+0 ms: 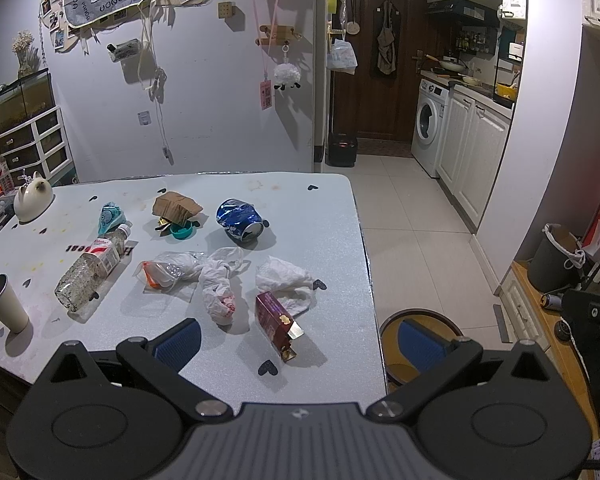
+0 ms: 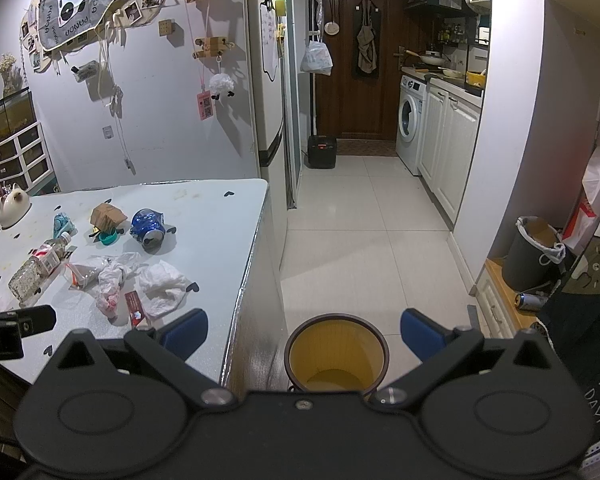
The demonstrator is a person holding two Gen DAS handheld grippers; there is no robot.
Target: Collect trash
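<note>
Trash lies spread over the white table [image 1: 332,216]: a maroon carton [image 1: 274,320], a crumpled tissue [image 1: 286,280], white plastic bags [image 1: 216,276], a plastic bottle [image 1: 88,270], a crushed blue can [image 1: 238,220], brown paper [image 1: 176,206] and a teal cap [image 1: 182,231]. My left gripper [image 1: 300,340] hovers open over the table's near right corner, just short of the carton. My right gripper [image 2: 304,334] is open above a round yellow-lined bin [image 2: 336,354] on the floor beside the table [image 2: 220,216]. Nothing sits between either pair of fingers.
A paper cup [image 1: 5,300] stands at the table's near left, a white cat-shaped pot [image 1: 32,198] at the far left. A grey bin [image 2: 534,254] stands at the right. A tiled floor runs to a washing machine [image 2: 410,118] and a dark door.
</note>
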